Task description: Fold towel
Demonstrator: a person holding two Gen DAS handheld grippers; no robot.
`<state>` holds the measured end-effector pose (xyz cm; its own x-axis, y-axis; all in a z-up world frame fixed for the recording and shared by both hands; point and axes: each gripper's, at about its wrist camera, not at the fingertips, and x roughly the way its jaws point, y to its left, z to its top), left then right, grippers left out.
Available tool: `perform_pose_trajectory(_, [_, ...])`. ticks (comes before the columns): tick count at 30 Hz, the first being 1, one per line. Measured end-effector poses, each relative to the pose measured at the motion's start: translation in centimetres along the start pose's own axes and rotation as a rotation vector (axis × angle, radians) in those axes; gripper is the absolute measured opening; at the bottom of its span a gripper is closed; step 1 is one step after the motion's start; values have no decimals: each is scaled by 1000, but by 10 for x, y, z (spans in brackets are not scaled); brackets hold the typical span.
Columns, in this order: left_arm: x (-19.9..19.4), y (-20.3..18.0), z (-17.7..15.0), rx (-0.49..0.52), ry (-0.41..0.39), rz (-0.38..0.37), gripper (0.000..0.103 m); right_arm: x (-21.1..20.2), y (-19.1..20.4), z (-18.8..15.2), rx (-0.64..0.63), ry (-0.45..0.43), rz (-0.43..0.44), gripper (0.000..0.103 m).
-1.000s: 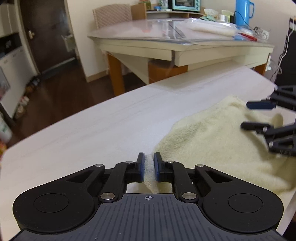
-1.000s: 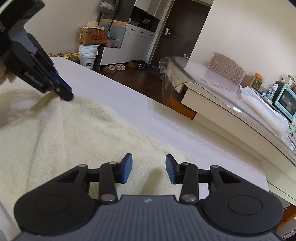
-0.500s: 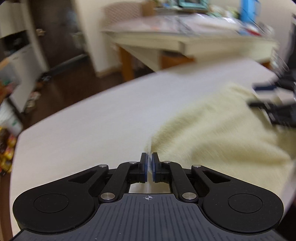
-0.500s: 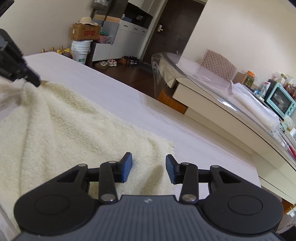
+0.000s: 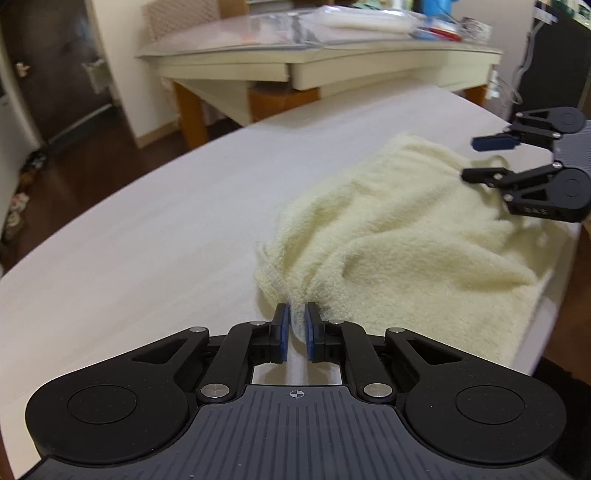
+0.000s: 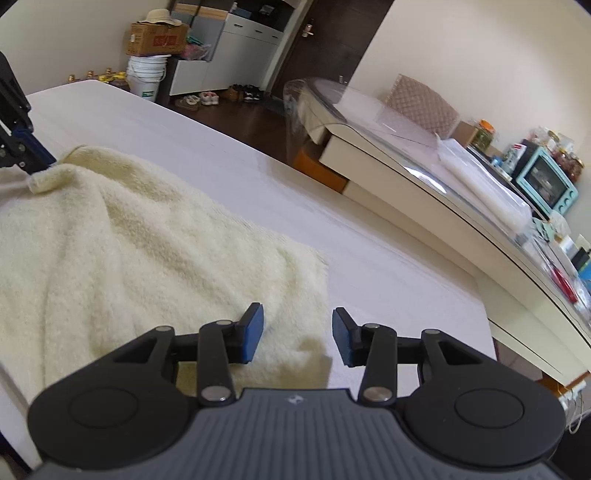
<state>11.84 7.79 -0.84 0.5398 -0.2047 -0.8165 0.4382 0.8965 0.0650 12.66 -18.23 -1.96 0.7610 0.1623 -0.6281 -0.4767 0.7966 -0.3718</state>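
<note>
Left wrist: towel (image 5: 399,236) stretches lengthwise from left tongs (image 5: 296,332) toward right tongs (image 5: 487,158).

You had a pale counter (image 6: 229,155) before you, and beyond it a second table (image 5: 332,70) under clear plastic, strewn with clutter. A teal oven (image 6: 546,184) sat at its far end, a quilted chair (image 6: 424,105) behind it. By the wall stood a white bucket (image 6: 146,79), with a box (image 6: 157,38) and hat (image 6: 162,16) on top, and shoes (image 6: 210,98) lay on the dark floor (image 6: 251,125).

Black left gripper (image 5: 295,334) and right gripper (image 6: 297,338): blue-padded jaws, silver screws, ribbed grey bodies.
</note>
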Motion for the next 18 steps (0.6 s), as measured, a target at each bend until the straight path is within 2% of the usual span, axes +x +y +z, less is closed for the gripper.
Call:
perform_pose_trajectory(2, [-2,0,0,6,-1,4,15,-3,-2,-3,2,7,-9,45])
perform_pose_trajectory(4, [-9,10,3,-36,-44,33,16,-5,-4,-6,7,19,-13,45])
perform_pose_trajectory(5, [-13,17,5,-67,-71,51,20,-6,-5,-6,8,22,-15,45])
perform_pose_trajectory(6, [-13,21,8,-93,-86,58,28,-6,-5,-7,7,22,-17,45])
perform_pose_trajectory(7, [-12,28,13,-128,-107,67,31,-6,-4,-8,5,20,-20,45])
perform_pose_trajectory(10, [-1,39,25,-173,-118,68,31,-6,-3,-8,2,16,-27,45])
perform_pose_trajectory(13, [14,47,34,-200,-97,77,31,-6,-3,-9,5,9,-30,45])
perform_pose_trajectory(17, [27,43,34,-161,-38,54,12,-6,-3,-10,9,6,-28,45])
perform_pose_trajectory(18, [24,40,32,-147,-32,45,12,-6,-4,-9,9,8,-27,45])
